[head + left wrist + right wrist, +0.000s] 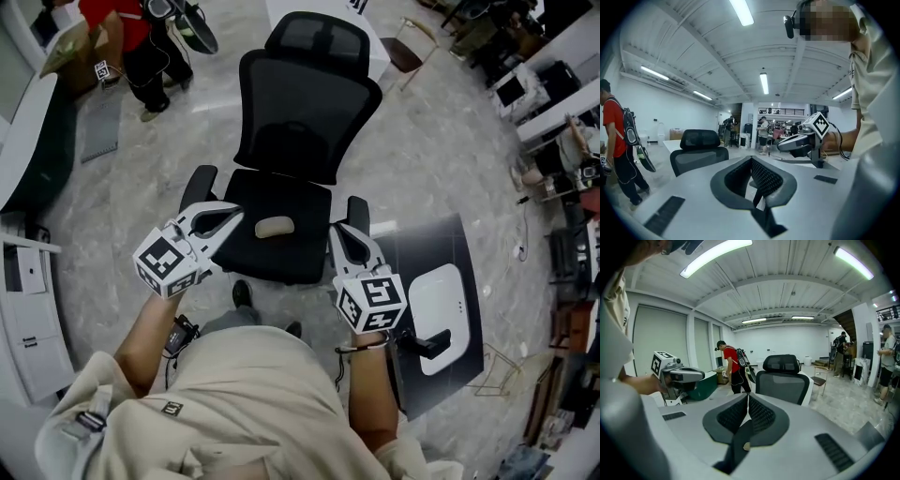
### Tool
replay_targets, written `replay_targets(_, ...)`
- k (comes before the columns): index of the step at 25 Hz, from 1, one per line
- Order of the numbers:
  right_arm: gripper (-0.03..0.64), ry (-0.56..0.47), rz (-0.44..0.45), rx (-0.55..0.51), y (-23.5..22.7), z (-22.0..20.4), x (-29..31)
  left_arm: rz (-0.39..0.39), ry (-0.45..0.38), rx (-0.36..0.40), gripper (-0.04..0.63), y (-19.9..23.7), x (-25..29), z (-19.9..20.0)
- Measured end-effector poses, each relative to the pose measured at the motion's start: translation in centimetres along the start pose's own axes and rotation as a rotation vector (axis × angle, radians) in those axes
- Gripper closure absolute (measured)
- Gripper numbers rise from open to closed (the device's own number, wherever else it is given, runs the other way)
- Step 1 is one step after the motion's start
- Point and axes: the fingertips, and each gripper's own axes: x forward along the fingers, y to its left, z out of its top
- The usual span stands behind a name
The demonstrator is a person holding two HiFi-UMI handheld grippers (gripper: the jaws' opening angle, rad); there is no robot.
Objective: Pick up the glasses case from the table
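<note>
Jaws on left gripper (pixel 751 159) and right gripper (pixel 748 395) pressed together, both empty. Nothing picked up yet. Only case-like thing is 1 beige oblong (pixel 275 226), probably the glasses case, lying on the seat of the black chair (pixel 309 122), between the 2 grippers, untouched. At right, the dark table (pixel 464 246) shows no case. Left to do: reach, open, pinch, lift.

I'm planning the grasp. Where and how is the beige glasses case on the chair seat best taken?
Probably across its narrow middle, coming from above: the glasses case lies flat on the chair seat, its long axis sideways in the head view and its ends rounded.
</note>
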Motion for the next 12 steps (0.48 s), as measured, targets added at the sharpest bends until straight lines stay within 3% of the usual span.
replay_targets(12,0.592,0.058,-0.087,-0.031,0.9,1.3,3.4,-0.061,-0.033,-0.026,0.580,6.5,0.1,-1.2)
